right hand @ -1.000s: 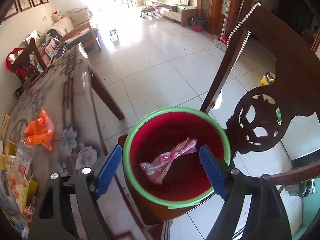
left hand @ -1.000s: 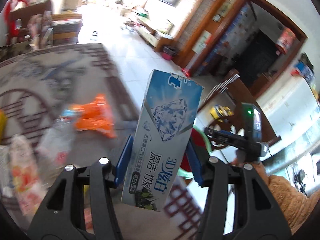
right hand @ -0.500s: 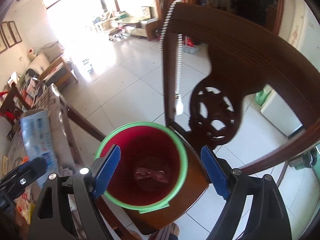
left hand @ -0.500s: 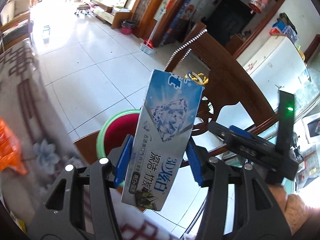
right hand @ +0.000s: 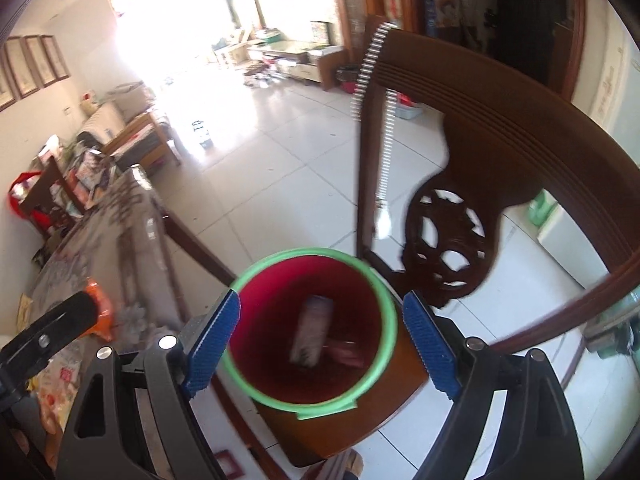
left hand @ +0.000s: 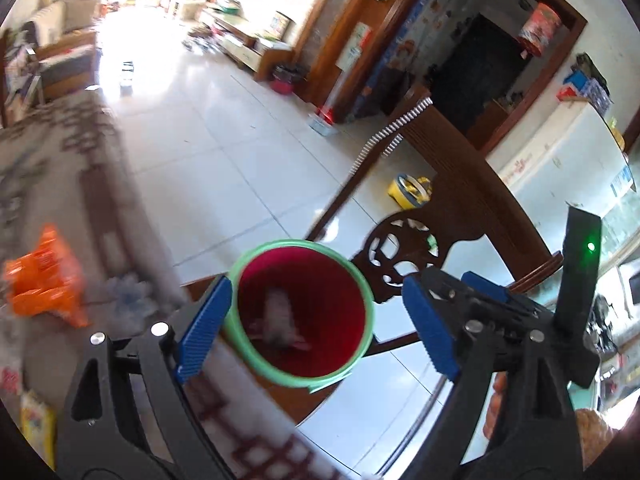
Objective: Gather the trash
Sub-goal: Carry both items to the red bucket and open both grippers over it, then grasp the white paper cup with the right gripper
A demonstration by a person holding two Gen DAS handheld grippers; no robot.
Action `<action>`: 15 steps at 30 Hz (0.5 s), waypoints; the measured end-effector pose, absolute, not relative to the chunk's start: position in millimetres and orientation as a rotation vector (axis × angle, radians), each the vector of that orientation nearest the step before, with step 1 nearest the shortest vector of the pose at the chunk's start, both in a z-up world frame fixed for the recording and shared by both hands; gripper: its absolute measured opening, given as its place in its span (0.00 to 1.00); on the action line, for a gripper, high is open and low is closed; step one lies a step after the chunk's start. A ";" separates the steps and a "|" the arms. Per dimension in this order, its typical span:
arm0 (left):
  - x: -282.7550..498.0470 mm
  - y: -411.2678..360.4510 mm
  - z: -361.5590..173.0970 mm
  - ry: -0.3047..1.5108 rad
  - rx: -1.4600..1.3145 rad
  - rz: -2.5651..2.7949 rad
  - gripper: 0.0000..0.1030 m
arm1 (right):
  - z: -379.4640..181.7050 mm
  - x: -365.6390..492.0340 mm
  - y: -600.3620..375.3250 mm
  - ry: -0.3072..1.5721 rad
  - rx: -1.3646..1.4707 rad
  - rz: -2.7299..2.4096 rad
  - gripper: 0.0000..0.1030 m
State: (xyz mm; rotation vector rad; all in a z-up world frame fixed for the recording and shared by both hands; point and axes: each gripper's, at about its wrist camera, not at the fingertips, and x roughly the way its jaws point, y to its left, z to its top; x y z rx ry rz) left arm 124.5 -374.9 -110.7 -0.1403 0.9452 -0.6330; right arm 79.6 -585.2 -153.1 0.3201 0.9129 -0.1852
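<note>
Ribbed blue fingers [left hand: 204, 326] opening, empty; round green-rimmed red bucket [left hand: 362, 344] below.

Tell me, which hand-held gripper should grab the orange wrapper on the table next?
Probably left. The left hand-held gripper is opening with nothing between its pads, and the orange wrapper lies just beside it; the right one sits farther away.
</note>
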 end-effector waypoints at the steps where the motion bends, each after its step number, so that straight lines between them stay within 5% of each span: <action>1: 117.8 -360.8 -106.2 0.937 -0.145 -0.608 0.82 | -150.3 80.4 -576.6 0.912 0.312 -0.163 0.79; 15: 31.1 -173.7 -100.0 0.927 -0.262 -0.255 0.83 | -136.3 69.0 -431.6 0.947 0.127 0.132 0.82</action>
